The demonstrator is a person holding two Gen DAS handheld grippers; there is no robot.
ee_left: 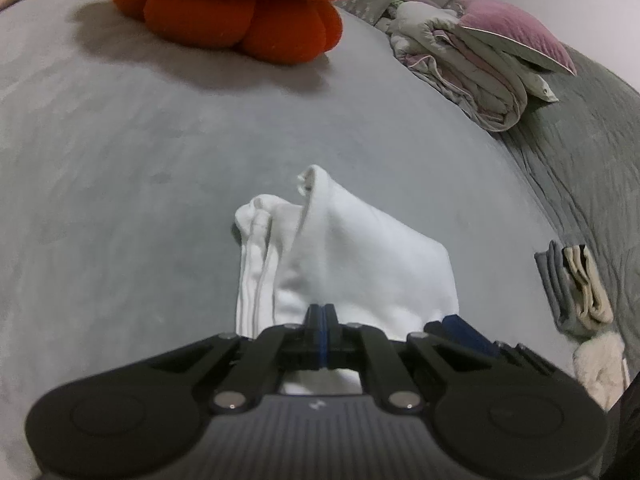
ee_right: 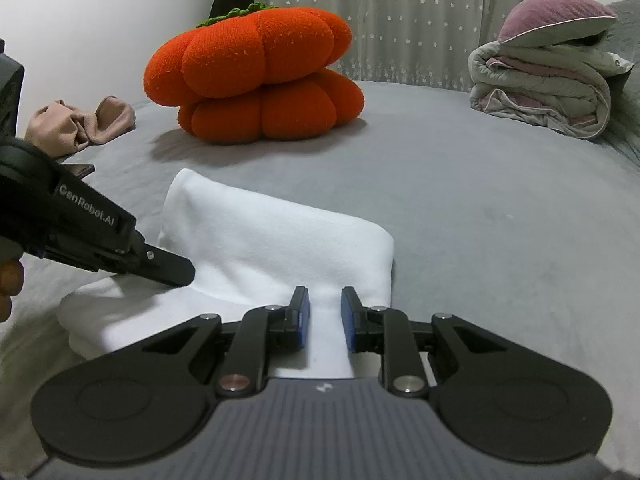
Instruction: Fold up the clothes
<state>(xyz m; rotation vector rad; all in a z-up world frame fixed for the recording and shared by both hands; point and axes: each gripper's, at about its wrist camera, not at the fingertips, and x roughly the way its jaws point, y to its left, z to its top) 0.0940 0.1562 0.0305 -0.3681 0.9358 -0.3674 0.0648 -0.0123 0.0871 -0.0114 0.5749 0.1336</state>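
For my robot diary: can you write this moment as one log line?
left gripper: shut on white folded cloth garment | right gripper: open, straddling it | on grey bed

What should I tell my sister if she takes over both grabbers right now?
Left gripper: shut on the white garment, pinching a raised edge.
Right gripper: open, its pads on either side of a strip of the same cloth, not clamped.
The garment lies partly folded on the grey bed, in front of the orange pumpkin cushion.
Done: the first folds seem in.
Left: probably lay the held edge down, flatten it, then fold the pink garment.
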